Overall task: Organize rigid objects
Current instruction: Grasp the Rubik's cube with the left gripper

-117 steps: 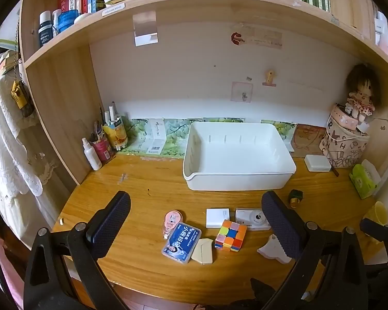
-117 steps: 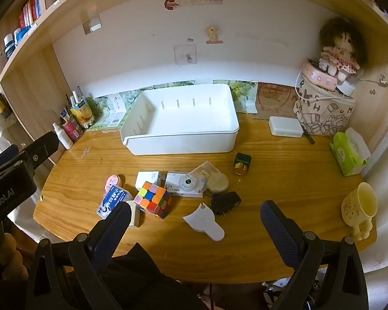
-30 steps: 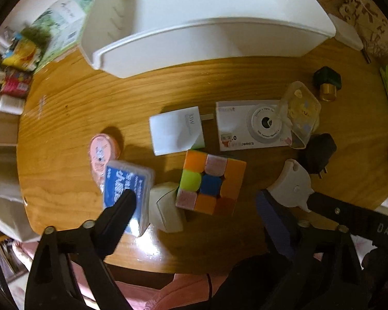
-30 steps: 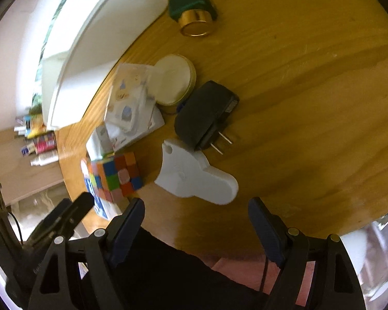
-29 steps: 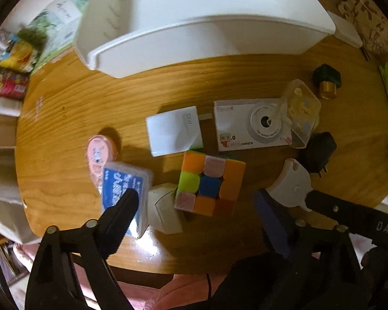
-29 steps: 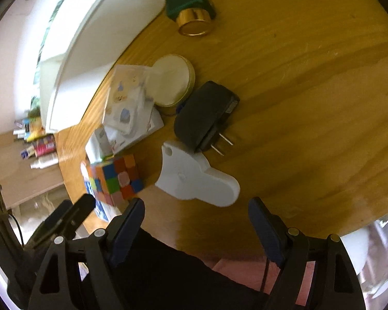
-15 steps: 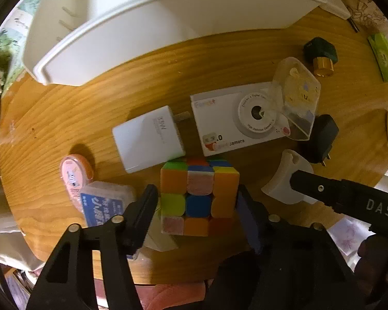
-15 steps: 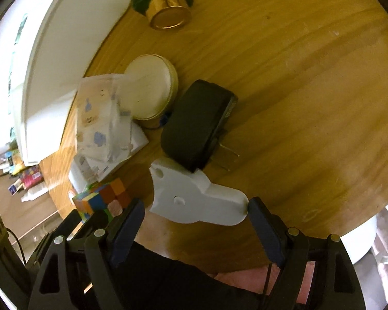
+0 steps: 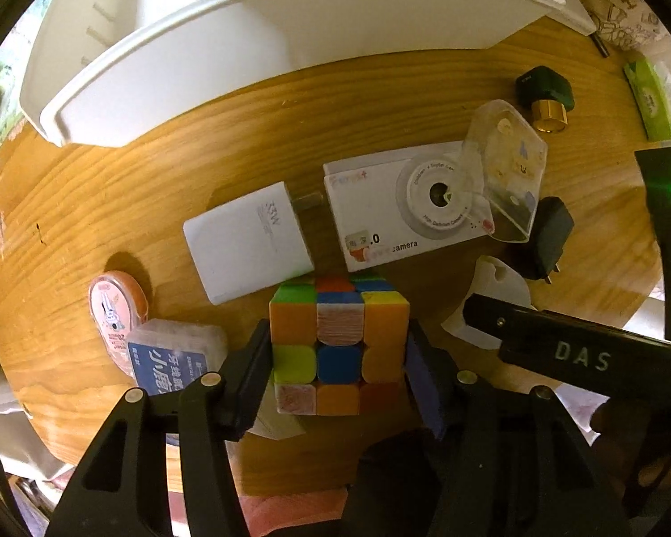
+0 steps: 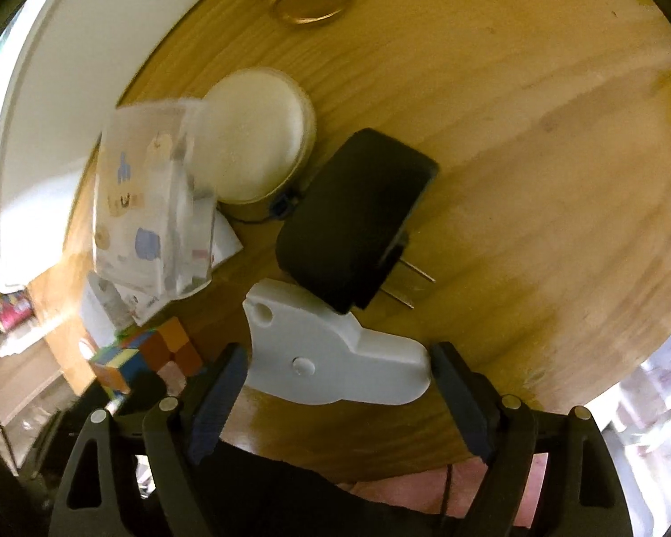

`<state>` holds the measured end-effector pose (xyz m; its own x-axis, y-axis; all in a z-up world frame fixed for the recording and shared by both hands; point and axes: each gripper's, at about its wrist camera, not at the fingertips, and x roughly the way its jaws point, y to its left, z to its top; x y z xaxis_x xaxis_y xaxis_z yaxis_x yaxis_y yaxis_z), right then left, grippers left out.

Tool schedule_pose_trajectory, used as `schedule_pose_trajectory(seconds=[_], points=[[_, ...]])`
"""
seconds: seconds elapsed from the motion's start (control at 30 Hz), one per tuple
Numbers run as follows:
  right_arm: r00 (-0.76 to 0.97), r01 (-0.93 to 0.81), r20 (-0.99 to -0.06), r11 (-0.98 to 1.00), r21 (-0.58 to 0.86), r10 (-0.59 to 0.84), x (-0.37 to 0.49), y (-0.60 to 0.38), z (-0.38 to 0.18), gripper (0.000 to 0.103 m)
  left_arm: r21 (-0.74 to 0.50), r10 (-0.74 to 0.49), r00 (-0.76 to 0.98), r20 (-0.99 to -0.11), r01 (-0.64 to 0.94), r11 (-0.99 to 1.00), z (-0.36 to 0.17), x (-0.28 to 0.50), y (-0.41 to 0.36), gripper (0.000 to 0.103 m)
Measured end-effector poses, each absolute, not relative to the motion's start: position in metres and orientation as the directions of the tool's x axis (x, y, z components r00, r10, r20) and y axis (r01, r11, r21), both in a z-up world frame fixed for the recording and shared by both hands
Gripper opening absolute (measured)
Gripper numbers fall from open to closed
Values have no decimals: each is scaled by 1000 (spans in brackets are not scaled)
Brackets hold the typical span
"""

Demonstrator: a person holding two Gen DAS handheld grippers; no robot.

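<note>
The left gripper (image 9: 339, 358) has both fingers pressed against the sides of the puzzle cube (image 9: 338, 344), which sits on the wooden desk (image 9: 112, 206). The right gripper (image 10: 335, 385) stands spread, its fingers flanking the flat white plastic piece (image 10: 331, 358) without clamping it. A black plug adapter (image 10: 353, 219) lies just beyond. The white bin (image 9: 201, 44) stands at the far edge.

Both wrist views look steeply down, close over the wooden counter (image 9: 112, 206); the 2 share the multicoloured puzzle cube (image 9: 339, 344) (image 10: 145, 355) and the flat white plastic piece (image 10: 331, 353) beside it.
</note>
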<state>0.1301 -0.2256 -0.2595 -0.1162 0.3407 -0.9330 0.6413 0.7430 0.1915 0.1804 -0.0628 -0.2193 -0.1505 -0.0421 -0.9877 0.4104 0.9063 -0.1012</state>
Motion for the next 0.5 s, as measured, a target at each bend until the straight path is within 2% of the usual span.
schedule_pose_trajectory(seconds=[0.27, 0.5], points=[[-127, 637, -950, 758, 142, 284, 137, -218, -259, 86, -132, -83, -136, -987, 398, 908, -213, 188, -38, 60], [-65, 620, -975, 774, 129, 214, 129, -197, -248, 85, -139, -113, -83, -990, 456, 879, -187, 177, -26, 60]])
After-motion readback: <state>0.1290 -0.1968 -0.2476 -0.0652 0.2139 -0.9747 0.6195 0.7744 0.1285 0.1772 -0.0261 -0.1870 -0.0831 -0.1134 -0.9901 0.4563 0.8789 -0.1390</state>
